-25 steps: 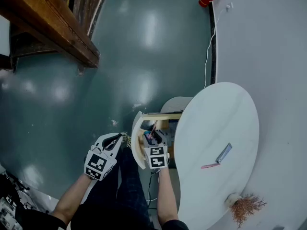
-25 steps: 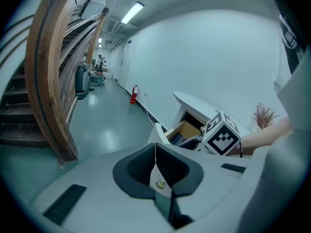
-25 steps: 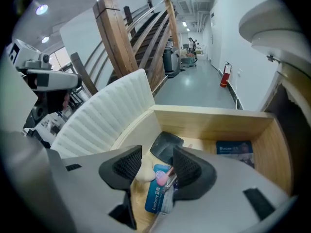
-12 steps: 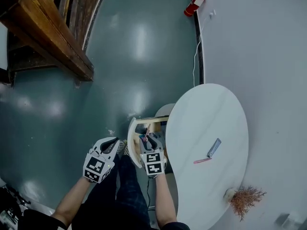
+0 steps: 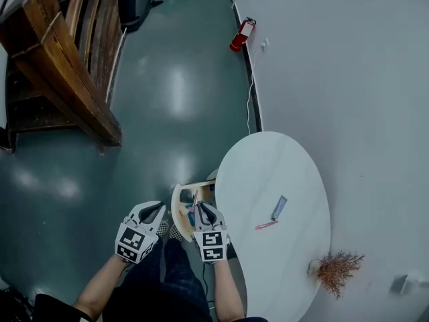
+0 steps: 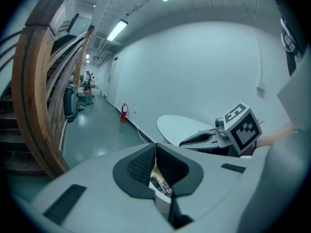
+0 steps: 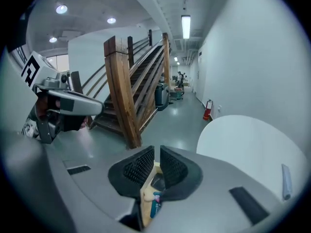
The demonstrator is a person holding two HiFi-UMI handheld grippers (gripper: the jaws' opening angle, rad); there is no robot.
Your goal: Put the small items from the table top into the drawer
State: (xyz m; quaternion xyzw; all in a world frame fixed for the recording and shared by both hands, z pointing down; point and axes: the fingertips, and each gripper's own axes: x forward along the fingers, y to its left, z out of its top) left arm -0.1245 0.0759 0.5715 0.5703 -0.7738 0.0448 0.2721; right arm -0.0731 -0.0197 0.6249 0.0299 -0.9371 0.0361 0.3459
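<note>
Nearly together on the right gripper (image 7: 156, 155): only a narrow slit between the jaws after just closing, and nothing in it. Pressed pad to pad on the left gripper (image 6: 155, 152), likewise with nothing held. Just below and ahead of both pairs of jaws, the open drawer (image 5: 175, 210), with several small items already lying inside.

Seems to be the gap between one delivery and the next: nothing carried, two items not yet put away. To the right of the right jaws, on the white oval counter (image 5: 281, 166), lying just beside each other: a grey oblong item (image 5: 279, 208) and a pink pen (image 5: 266, 225), the pen the nearer.

Next, probably: swing the right jaws over the counter's rim, spread them wide, come down on the pen or the grey piece and close across its narrow side. Low and flat, both, so likely to need the jaw tips right down at the surface.

Nothing in the path between jaws and items. Farther right, at the counter's end, a bunch of dry brown twigs (image 5: 338, 271), well apart from both. Far ahead of the jaws, a red fire extinguisher (image 5: 241, 35) by the wall and a white cable (image 5: 251, 99) trailing down; off to the left, a wooden staircase (image 5: 67, 72). None of it in the way.
</note>
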